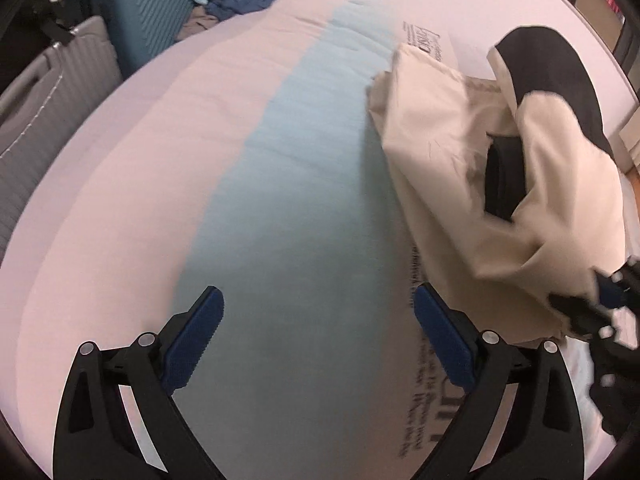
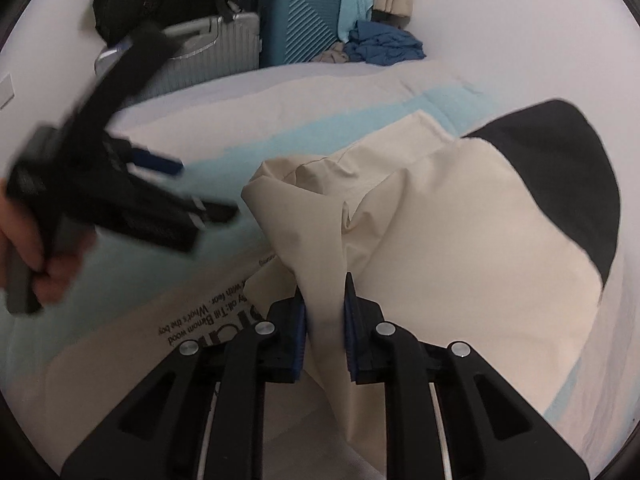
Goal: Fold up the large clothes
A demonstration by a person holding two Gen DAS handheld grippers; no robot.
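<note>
Cream garment [image 2: 440, 220] is pinched in the right claw [image 2: 325, 312]; left claw [image 1: 316, 320] gapes wide.

The garment [image 2: 432, 216] is cream with black panels. The bedsheet [image 1: 168, 168] is pale pink with a light blue stripe and dark lettering. Far left stand a teal ribbed suitcase [image 2: 300, 16] and a grey one [image 2: 208, 52]; beside them, dark blue clothes [image 2: 384, 46].

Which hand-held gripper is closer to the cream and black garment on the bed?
Right. The right hand-held gripper is shut on the cream and black fabric garment; the left hand-held gripper is open beside it, over the bedsheet.
</note>
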